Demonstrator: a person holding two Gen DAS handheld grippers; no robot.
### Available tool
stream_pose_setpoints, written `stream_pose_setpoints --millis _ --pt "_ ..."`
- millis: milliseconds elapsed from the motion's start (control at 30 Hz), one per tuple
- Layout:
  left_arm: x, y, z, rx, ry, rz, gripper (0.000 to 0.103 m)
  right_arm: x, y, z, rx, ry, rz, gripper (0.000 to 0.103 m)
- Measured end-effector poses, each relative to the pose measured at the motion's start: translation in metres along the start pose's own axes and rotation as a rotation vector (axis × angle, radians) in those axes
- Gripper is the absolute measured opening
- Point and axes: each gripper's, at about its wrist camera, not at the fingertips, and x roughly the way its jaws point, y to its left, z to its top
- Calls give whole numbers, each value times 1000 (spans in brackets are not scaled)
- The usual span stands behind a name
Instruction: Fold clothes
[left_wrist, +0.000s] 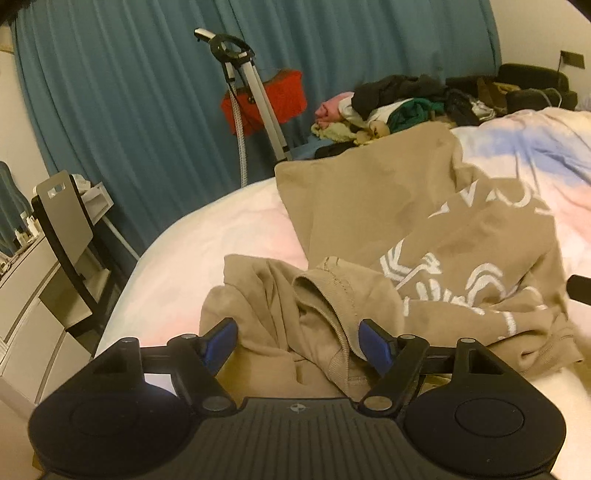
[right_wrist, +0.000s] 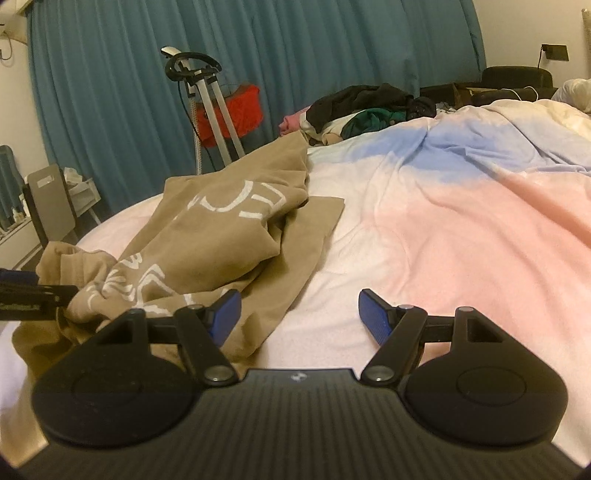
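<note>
Between the spread fingers of the left gripper (left_wrist: 297, 345) lies a bunched hem of the tan shirt (left_wrist: 424, 236), white print up, not pinched. Right gripper (right_wrist: 300, 317) spread, empty; shirt to its left, bare blanket (right_wrist: 461, 229) ahead and right.

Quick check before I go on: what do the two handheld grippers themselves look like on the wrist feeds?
Both match. The left gripper and right gripper have black bodies with a ribbed centre plate bearing a small round emblem, two rounded black housings, black link arms on silver pivot pins, and blue textured pads. No cables, hands or sleeves show.
</note>
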Motion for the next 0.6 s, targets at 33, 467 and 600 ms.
stream_pose_setpoints --millis 33,467,600 --pt "-4 1 0 -5 -6 -4 77 -2 0 0 -2 -10 1 72" --pt "-20 25 0 -117 -26 65 80 -23 72 -34 -446 11 263 79" --pt "-19 23 -1 -97 -27 56 80 -12 63 -25 -359 -33 148 79"
